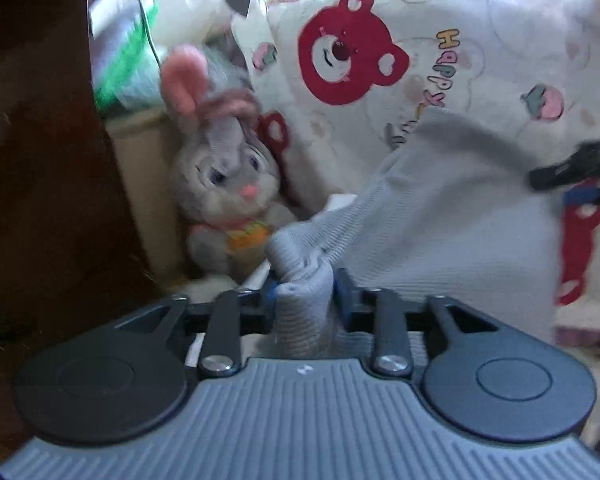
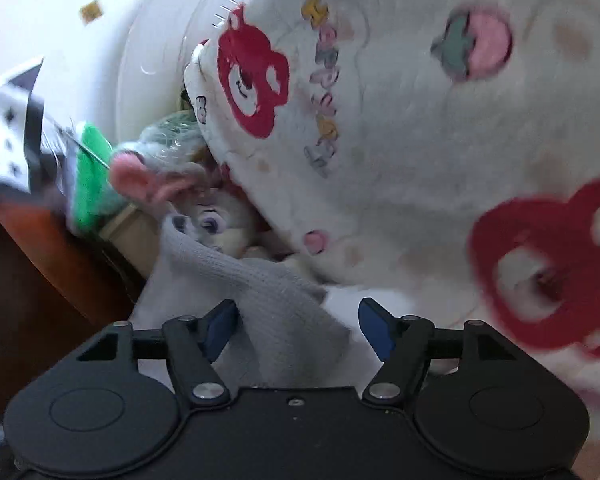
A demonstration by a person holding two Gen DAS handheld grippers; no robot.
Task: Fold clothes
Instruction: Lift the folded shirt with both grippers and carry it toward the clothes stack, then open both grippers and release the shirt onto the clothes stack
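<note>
A grey ribbed knit garment (image 1: 452, 224) lies spread over a white fleece blanket printed with red bears (image 1: 380, 52). One bunched edge of it fills the gap of my left gripper (image 1: 308, 286), and both blue pads touch the fabric. In the right wrist view the same grey garment (image 2: 268, 300) runs up between the fingers of my right gripper (image 2: 298, 320). That gripper stands wide open: the cloth lies beside its left pad (image 2: 220, 324) and well away from the right one. A black finger (image 1: 572, 172) of the right gripper shows at the right edge of the left wrist view.
A grey plush rabbit with pink ears (image 1: 224, 172) sits against the blanket, left of the garment. Dark brown wooden furniture (image 1: 40, 160) closes the left side. Behind the rabbit are a green and clear plastic pack (image 1: 128, 64) and a beige box (image 1: 148, 184).
</note>
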